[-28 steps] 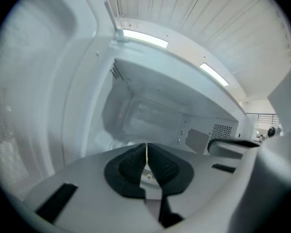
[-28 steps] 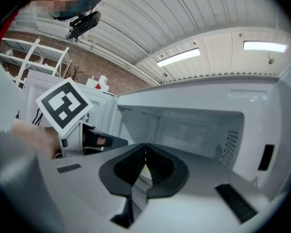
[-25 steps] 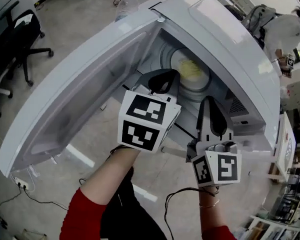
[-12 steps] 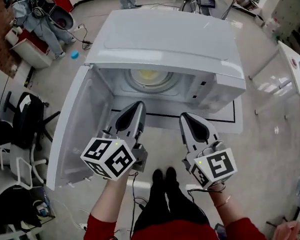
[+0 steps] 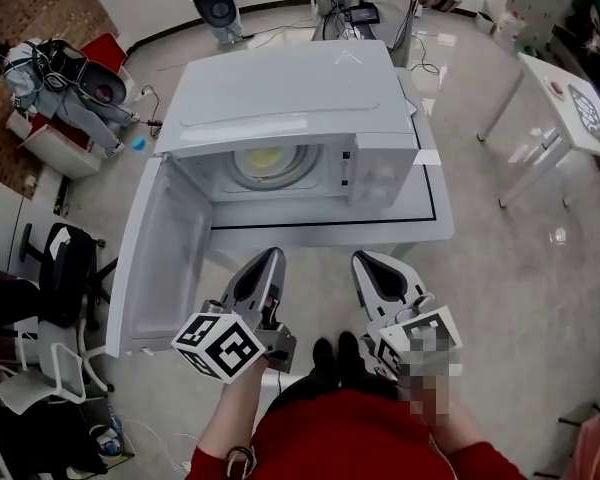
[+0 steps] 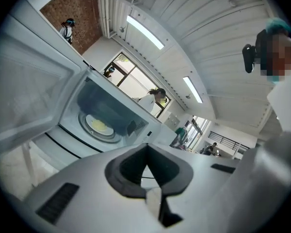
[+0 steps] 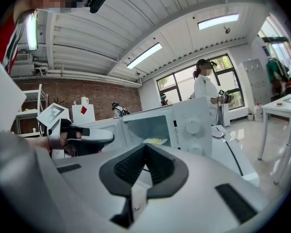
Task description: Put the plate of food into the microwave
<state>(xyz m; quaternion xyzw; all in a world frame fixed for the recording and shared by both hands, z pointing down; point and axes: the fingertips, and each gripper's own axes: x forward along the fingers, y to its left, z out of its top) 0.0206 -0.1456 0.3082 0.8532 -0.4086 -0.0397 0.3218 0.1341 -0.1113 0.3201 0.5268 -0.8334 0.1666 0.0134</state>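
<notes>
the plate of food (image 5: 263,158) sits inside the microwave (image 5: 280,88); we hold the left gripper (image 5: 270,255) and right gripper (image 5: 366,259) clenched and empty, well clear (door (image 5: 160,258) wide open, closing it likely all that's left).

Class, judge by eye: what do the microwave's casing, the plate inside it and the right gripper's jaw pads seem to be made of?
Microwave casing: probably painted sheet metal, smooth white with a soft sheen.
Plate: likely glazed ceramic or glass, pale with a light-catching rim; too small to tell which.
Right gripper pads: seemingly dark rubber, matte and finely ribbed.
</notes>
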